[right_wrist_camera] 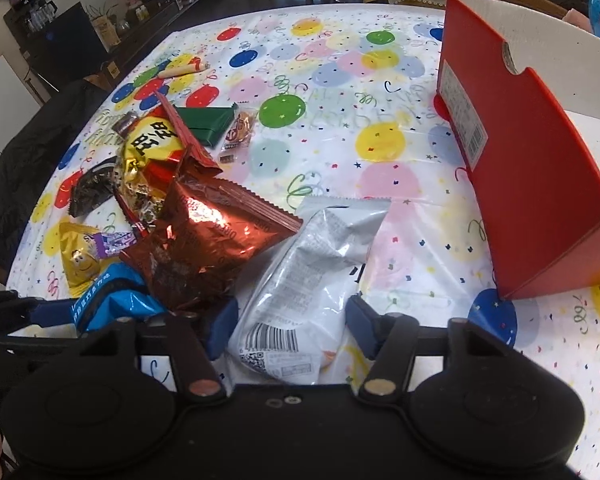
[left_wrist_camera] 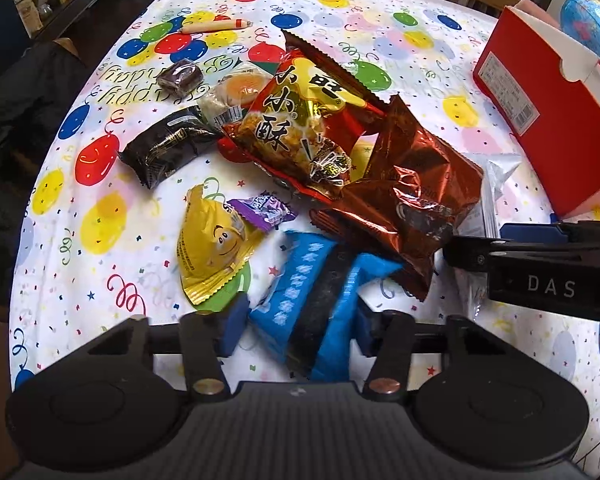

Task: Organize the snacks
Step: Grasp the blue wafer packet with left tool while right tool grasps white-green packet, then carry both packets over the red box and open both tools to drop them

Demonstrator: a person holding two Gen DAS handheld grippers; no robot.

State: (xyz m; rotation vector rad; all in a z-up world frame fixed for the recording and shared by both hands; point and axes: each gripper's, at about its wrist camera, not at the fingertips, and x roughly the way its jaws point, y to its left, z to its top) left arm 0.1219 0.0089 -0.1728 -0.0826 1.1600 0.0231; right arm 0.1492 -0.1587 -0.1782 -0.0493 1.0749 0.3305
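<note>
Table point(right_wrist_camera: 340, 92) under a balloon-print party cloth, script partly legible as "Happy Birthday" ahead-left of the left tool. Red box point(right_wrist_camera: 540, 200), open top, stands ahead and to the right of the right gripper point(right_wrist_camera: 290, 322); the visible part of its white interior shows no snack, so sorting looks barely begun, with the whole pile left to move. Label with barcode on its near face, text too small to read. Snack pile lies ahead of both tools: a yellow-red bag point(left_wrist_camera: 304, 120) printed with large Chinese characters, among them "小酥"; a copper foil bag point(left_wrist_camera: 404, 208) overlapping it, print illegible; a silver-white packet point(right_wrist_camera: 312, 280) with barcode and QR code, lying between the right tool's blue pads, which sit at its edges, though I cannot tell if they press. Left gripper point(left_wrist_camera: 300, 322) has its pads against both sides of the blue packet point(left_wrist_camera: 320, 292), apparently clamped; white characters unreadable. Smaller: black wrapper point(left_wrist_camera: 168, 148), yellow smiley-face pack point(left_wrist_camera: 212, 248), purple candy point(left_wrist_camera: 262, 214). Right tool's body reads "DAS".
</note>
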